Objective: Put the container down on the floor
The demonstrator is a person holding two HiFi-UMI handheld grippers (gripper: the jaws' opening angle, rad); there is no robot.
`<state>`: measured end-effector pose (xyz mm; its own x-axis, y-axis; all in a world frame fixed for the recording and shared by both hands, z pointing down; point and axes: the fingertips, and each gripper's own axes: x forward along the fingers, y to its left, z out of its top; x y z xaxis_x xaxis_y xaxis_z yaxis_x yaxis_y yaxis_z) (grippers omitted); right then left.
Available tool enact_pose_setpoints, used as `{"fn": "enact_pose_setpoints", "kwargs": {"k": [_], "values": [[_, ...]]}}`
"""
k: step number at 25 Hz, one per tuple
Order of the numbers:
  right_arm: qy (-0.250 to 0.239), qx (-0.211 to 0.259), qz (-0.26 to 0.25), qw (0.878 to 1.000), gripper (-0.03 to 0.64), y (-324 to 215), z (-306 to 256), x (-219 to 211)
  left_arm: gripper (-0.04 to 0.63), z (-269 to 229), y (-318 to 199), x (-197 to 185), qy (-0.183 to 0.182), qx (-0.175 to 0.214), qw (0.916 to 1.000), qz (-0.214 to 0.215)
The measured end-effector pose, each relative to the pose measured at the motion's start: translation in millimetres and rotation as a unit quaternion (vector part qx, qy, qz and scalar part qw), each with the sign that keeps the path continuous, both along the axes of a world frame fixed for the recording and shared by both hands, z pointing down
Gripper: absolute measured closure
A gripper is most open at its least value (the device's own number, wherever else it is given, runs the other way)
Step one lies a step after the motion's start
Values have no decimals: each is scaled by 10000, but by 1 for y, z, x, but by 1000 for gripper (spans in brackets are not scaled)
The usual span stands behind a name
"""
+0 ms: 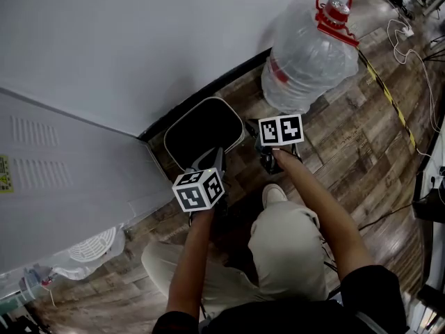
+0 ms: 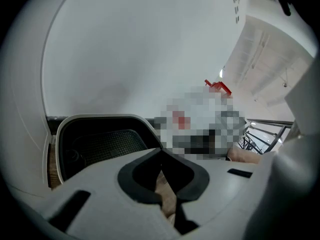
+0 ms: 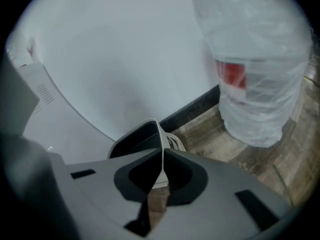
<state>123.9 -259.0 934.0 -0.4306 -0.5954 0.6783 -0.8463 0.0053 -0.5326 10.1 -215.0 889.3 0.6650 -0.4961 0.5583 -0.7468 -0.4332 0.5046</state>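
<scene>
The container is a small bin (image 1: 171,132) with a white rim and a black inside. It stands upright on the wooden floor against the wall's dark baseboard. My left gripper (image 1: 208,161) hovers at the bin's near edge, and my right gripper (image 1: 267,160) at its right side. In the left gripper view the jaws (image 2: 161,153) are shut with nothing between them, and the bin (image 2: 100,118) lies just beyond, to the left. In the right gripper view the jaws (image 3: 163,151) are also shut and empty. There the bin's corner (image 3: 150,124) shows right past the tips.
A large clear water bottle (image 1: 309,54) with a red handle stands right of the bin, close to the right gripper (image 3: 255,69). The wall and a white panel (image 1: 42,179) close off the left. A white fan (image 1: 94,245), the person's shoe (image 1: 273,193) and cables (image 1: 389,99) lie around.
</scene>
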Motion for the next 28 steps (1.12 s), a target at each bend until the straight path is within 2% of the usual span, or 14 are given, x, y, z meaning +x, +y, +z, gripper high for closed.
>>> {"fn": "enact_pose_setpoints", "kwargs": {"k": [4,13,17,20,22,25,28], "values": [[258,275,-334,9987,586,-13,-23,-7,583,-10,-10,9,12,39,10000,40],[344,849,-699,9933,589,-47,-80,-12,583,-44,-48,29,64,297,9995,-69],[595,1167,-890,9874,588,-60,-113,-17,583,-69,-64,29,129,429,9988,-186],[853,1502,-1149,9782,588,-66,-143,-24,583,-87,-72,24,258,400,9984,-311],[1071,1636,-1325,9717,588,-67,-162,-29,583,-100,-76,15,122,444,9981,-410],[1367,1803,-1420,9637,588,-66,-194,-35,583,-131,-83,-3,-346,701,9956,-511],[1518,1892,-1409,9598,588,-62,-227,-37,583,-171,-85,-7,-386,896,9941,-475]]}}
